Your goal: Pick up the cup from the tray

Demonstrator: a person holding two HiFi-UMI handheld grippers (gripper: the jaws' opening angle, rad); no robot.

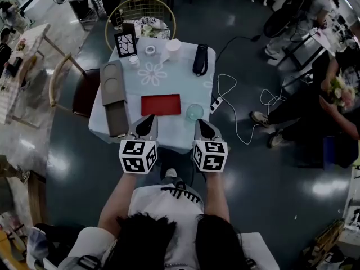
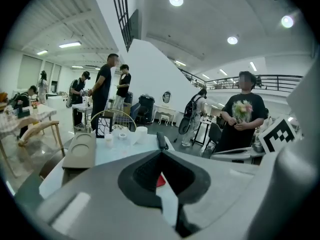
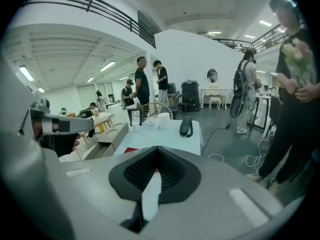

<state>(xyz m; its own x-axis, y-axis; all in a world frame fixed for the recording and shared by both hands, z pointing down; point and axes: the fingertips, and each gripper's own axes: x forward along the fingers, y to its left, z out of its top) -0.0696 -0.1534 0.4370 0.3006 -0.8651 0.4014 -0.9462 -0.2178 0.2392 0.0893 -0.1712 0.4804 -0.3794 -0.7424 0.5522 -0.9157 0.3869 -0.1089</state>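
Observation:
A flat red tray lies mid-table on the pale cloth, and a clear glass cup stands just off its right edge. A white cup stands at the far end of the table. My left gripper hovers over the near table edge, left of the red tray, shut and empty. My right gripper is level with it, just in front of the glass cup, also shut on nothing. A sliver of red tray shows between the left jaws.
A long grey tray with a round recess lies along the table's left side. A black object, a framed picture and small white items sit at the far end. A chair stands behind; cables and people are to the right.

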